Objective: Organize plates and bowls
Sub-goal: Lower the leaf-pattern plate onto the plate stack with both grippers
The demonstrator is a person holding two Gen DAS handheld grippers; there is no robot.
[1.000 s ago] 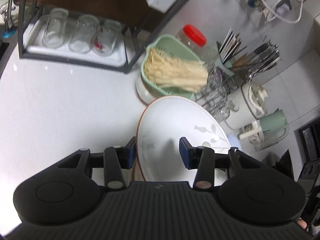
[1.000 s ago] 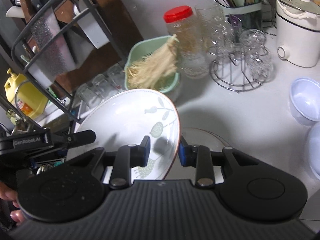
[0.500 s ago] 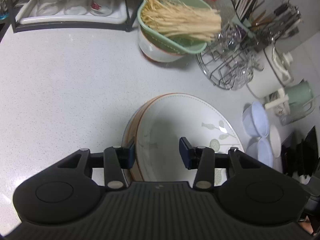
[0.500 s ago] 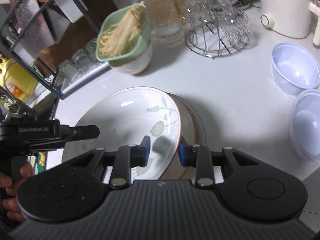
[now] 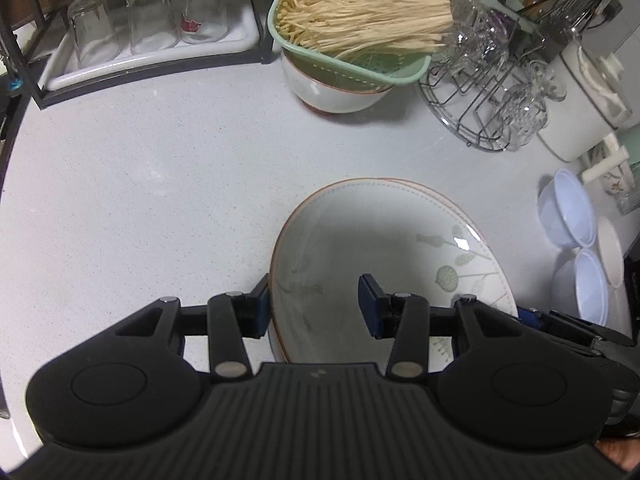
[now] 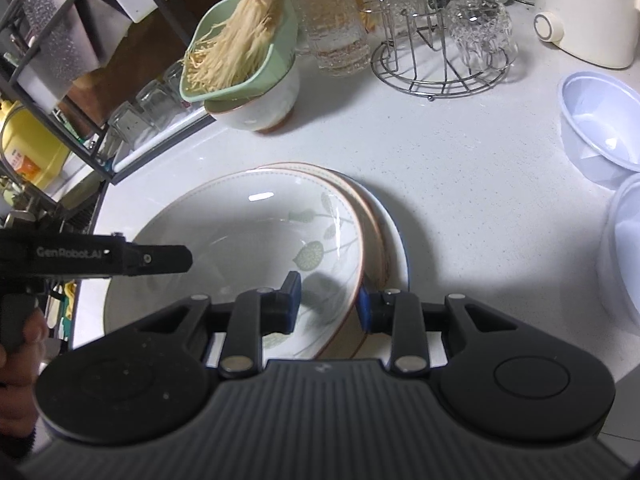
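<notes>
Floral plate (image 6: 240, 236) sat on plate stack (image 6: 384, 240), counter centre | left gripper (image 5: 314, 304), right gripper (image 6: 326, 300) each pinched opposite rims, narrow gap | two-sided hold likely kept it level for stacking

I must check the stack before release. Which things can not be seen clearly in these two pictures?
- Plates under the floral plate: right wrist view shows only their rims; the top plate hides the count.
- Near edge of the floral plate: the gripper bodies cover it in both views.
- Red-lidded jar: lid cut by the top edge.
- Clear bowl: cut by the right edge.
</notes>
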